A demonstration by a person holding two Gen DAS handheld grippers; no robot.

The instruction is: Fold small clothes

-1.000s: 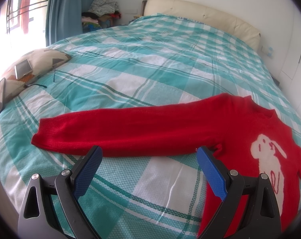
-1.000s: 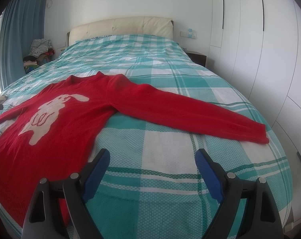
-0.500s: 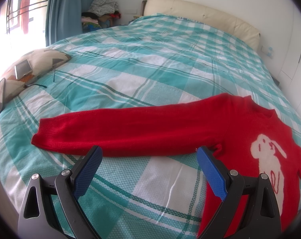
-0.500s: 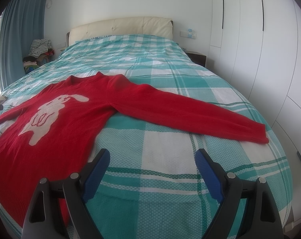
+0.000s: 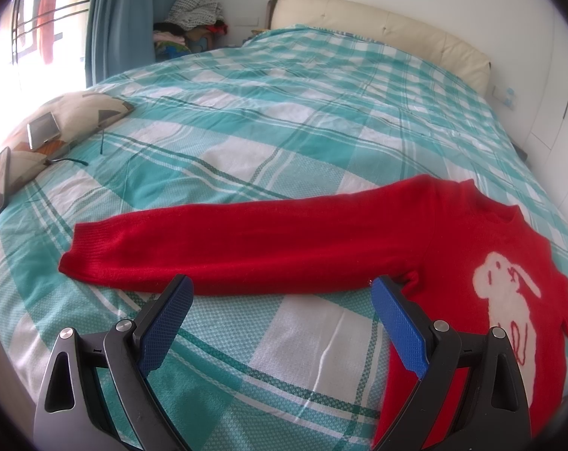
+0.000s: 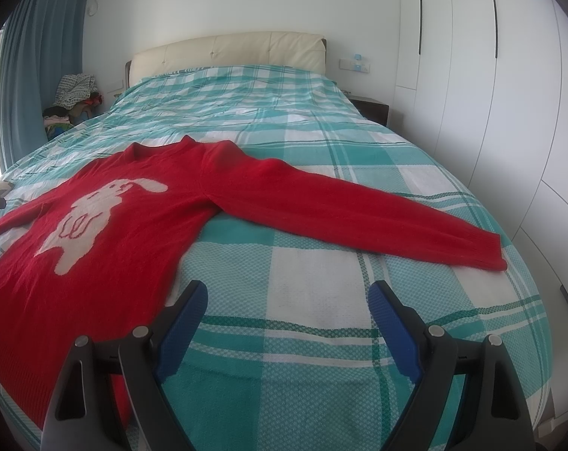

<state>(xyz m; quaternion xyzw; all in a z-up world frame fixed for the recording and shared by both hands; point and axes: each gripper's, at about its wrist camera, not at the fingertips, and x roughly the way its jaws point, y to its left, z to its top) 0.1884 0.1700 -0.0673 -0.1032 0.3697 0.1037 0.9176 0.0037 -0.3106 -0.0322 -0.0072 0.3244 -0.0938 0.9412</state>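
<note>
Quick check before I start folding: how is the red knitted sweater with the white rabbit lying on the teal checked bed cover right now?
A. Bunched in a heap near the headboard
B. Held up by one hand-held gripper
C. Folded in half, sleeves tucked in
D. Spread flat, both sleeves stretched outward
D: the red knitted sweater lies flat on the teal checked bed cover, one sleeve stretched out to one side and the other sleeve to the opposite side, both hand-held grippers open and empty.

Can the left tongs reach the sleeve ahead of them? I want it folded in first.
Probably yes: the left tongs are open, the sleeve lies flat just ahead, and only bare bedspread lies between.
</note>
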